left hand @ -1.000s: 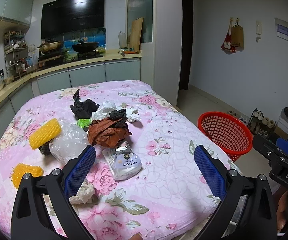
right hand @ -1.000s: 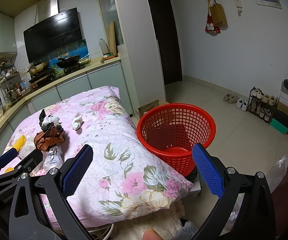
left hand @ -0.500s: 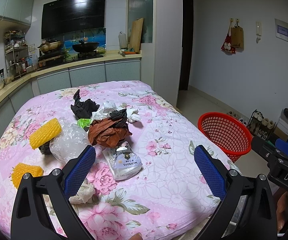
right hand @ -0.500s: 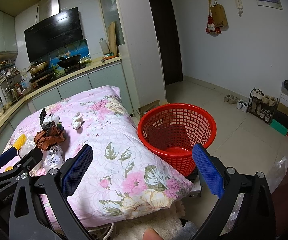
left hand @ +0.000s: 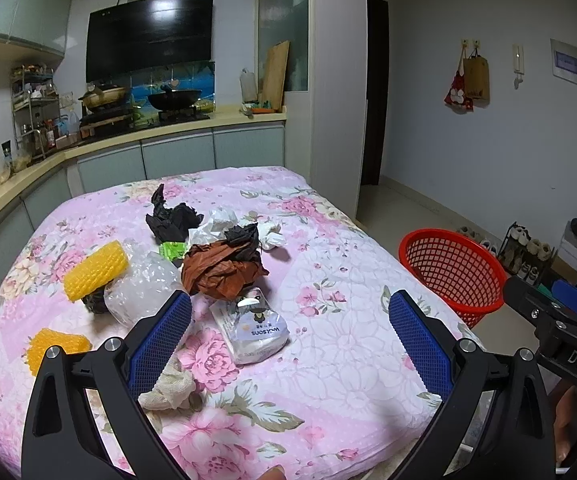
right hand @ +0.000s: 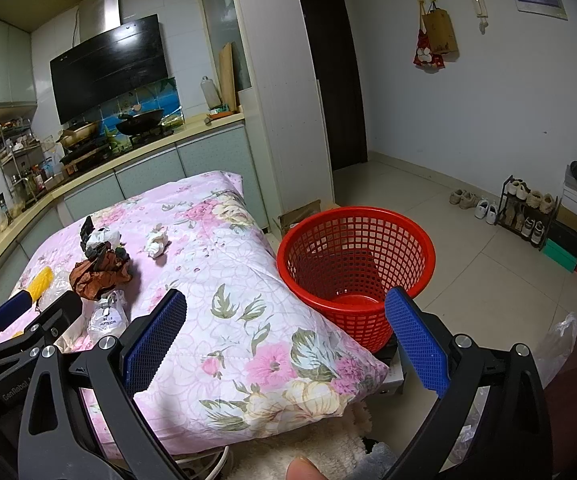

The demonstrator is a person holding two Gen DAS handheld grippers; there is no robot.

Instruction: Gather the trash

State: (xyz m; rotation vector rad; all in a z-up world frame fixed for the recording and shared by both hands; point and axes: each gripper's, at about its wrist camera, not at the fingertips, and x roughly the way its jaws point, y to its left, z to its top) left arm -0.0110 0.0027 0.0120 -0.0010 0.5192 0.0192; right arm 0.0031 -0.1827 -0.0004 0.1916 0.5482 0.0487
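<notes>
The trash (left hand: 224, 268) (foam, wrappers, crumpled bags) lies across the left half of the flowered quilt (left hand: 348, 344), up from its near edge. The left claw (left hand: 288, 340) and right claw (right hand: 284, 340) both gape wide, empty. The red basket (right hand: 356, 256) sits on the floor against the quilt's right edge.

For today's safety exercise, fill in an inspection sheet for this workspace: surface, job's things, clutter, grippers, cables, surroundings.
Surface: floral quilt, soft and uneven.
Job's things: brown wad, black wad, white packet, yellow foam nets, clear bag and tissue on the quilt; red basket on the floor, looks empty.
Clutter: cloth scrap at the near edge.
Grippers: left gripper and right gripper open, holding nothing.
Cables: white cord under the quilt edge.
Surroundings: kitchen counter, shoe rack.
</notes>
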